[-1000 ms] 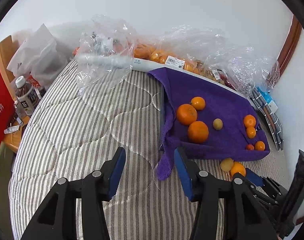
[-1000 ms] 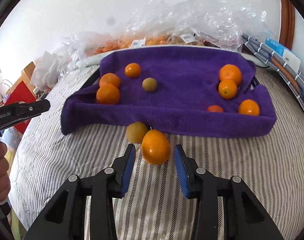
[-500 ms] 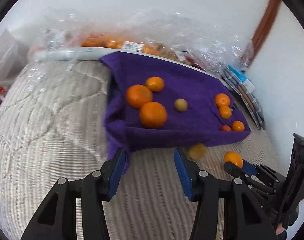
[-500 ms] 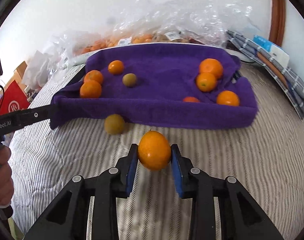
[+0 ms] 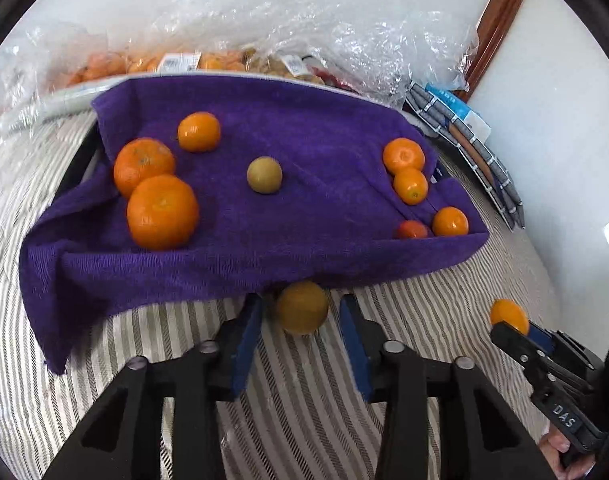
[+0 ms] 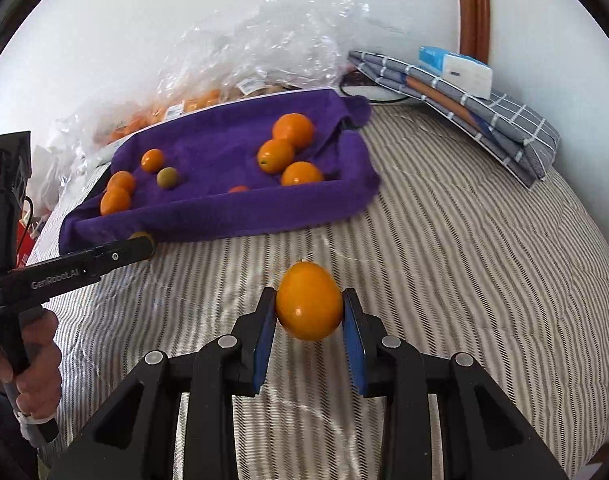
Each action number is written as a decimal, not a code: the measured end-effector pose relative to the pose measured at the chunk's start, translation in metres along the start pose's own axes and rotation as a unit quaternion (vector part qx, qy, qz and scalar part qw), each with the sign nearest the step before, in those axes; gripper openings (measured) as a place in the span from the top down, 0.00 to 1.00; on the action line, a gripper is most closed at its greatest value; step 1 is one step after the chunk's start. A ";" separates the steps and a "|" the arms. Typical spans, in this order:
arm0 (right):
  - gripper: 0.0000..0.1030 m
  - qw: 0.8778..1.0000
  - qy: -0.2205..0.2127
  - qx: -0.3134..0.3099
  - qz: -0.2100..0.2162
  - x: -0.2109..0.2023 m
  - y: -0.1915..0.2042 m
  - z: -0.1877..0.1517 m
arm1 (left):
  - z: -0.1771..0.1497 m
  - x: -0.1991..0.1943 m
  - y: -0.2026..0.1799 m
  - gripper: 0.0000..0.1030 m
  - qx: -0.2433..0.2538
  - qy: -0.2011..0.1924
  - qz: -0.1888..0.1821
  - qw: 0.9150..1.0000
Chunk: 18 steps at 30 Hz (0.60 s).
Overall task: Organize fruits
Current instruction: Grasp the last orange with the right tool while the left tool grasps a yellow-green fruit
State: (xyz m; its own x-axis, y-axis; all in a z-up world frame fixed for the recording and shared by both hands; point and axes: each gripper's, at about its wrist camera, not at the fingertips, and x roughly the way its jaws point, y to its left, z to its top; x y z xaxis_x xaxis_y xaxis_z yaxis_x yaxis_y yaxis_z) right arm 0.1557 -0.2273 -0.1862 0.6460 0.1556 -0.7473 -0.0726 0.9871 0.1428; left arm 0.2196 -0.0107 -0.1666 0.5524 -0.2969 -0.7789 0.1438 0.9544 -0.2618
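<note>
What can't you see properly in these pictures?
- Bagged fruit, left wrist view: crinkled plastic blurs what kind.
- Yellow-green fruit, right wrist view: mostly hidden by the left gripper.
- Small red-orange fruit, right wrist view: purple towel fold covers most.

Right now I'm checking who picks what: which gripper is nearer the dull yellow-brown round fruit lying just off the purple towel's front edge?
Left. The left gripper straddles the yellow-brown fruit, its jaws closing around it. The right gripper is off to the side over the striped quilt, shut on an orange.
</note>
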 end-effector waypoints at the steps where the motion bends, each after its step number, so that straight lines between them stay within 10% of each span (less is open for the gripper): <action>1: 0.68 1.000 0.000 0.002 -0.001 0.000 -0.002 -0.001 | 0.000 0.002 -0.001 0.74 0.000 0.004 0.000 1.000; 18: 0.68 0.999 -0.036 -0.014 0.019 -0.019 0.022 0.012 | 0.006 -0.066 0.029 0.74 -0.012 -0.042 0.028 0.999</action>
State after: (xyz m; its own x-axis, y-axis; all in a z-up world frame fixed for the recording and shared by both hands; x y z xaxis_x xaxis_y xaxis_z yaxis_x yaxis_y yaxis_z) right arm 0.1510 -0.2086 -0.1608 0.6947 0.1907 -0.6936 -0.1182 0.9814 0.1513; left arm 0.1920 0.0366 -0.1198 0.6259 -0.2389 -0.7424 0.0919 0.9679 -0.2340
